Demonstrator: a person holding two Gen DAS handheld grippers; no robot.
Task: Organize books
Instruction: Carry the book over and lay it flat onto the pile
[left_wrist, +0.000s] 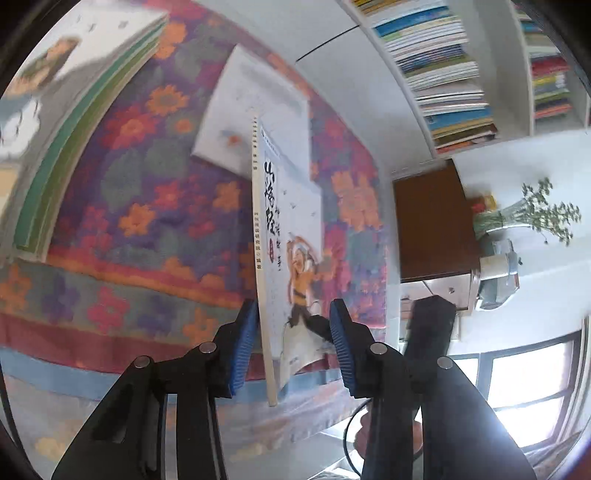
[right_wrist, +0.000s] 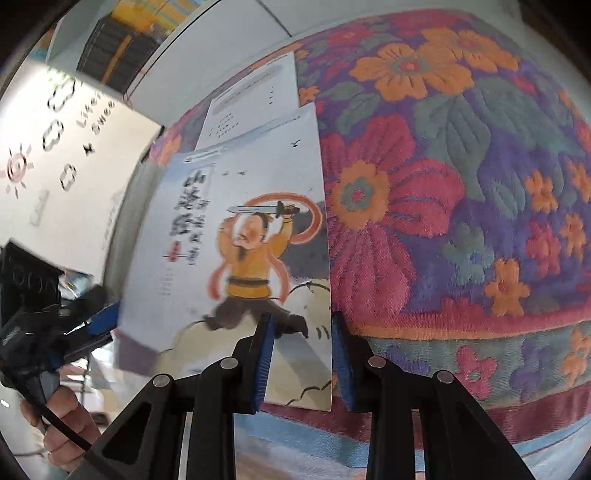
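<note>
A thin picture book (left_wrist: 291, 229) with a yellow-robed swordsman on its cover (right_wrist: 236, 240) is held upright over a flowered cloth (right_wrist: 461, 184). In the left wrist view it stands edge-on, slanted across my left gripper (left_wrist: 293, 310). One blue pad (left_wrist: 245, 339) is against the spine and the other touches the cover. My right gripper (right_wrist: 301, 321) straddles the lower corner of the book's free edge, with one pad (right_wrist: 266, 354) on the cover and the other just behind the edge. From the right wrist view, my left gripper (right_wrist: 99, 317) sits at the book's spine side.
A stack of books (left_wrist: 74, 110) and a white book (left_wrist: 251, 110) lie on the flowered cloth (left_wrist: 147, 221). A full bookshelf (left_wrist: 443, 74), a brown cabinet (left_wrist: 432, 221), a vase of greenery (left_wrist: 528, 218) and a window (left_wrist: 517, 380) are at the right. A person's hand (right_wrist: 62, 424) holds the left gripper's handle.
</note>
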